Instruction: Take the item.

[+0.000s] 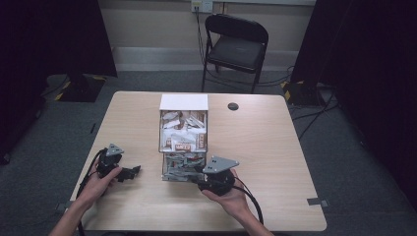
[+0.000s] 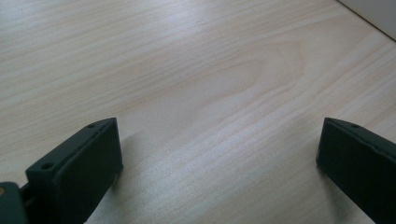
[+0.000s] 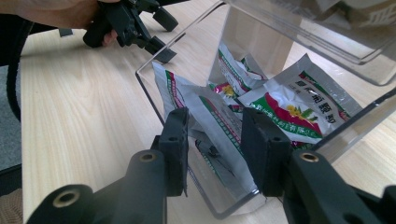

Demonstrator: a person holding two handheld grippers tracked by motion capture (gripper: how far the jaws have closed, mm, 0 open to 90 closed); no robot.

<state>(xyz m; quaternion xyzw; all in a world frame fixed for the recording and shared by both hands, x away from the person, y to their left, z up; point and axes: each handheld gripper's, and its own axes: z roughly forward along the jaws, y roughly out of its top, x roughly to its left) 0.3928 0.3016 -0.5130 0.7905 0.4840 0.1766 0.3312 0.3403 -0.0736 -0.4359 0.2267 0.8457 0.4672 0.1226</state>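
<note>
At the near end of a clear 2-tier dispenser (image 1: 183, 142) on the desk (image 1: 275, 162), the right claw (image 3: 215, 140) has its jaws partly closed around the edge of a silver sachet (image 3: 210, 126) printed in green and red, which stands in the open lower tray; whether the pads are actually pinching it I cannot tell for sure, though the gap looks narrow enough that contact seems likely. More sachets (image 3: 299, 102) lie behind it, and the upper bin holds brown and white packets (image 1: 184, 129). No sachet lies out on the desk, so I judge the pull as just begun, with lifting and placing left to do. The left claw (image 2: 219, 154) rests released and empty over bare wood, well apart from the dispenser. The tray's clear front lip and the overhanging upper bin crowd the withdrawal path; open desk lies to both sides.
</note>
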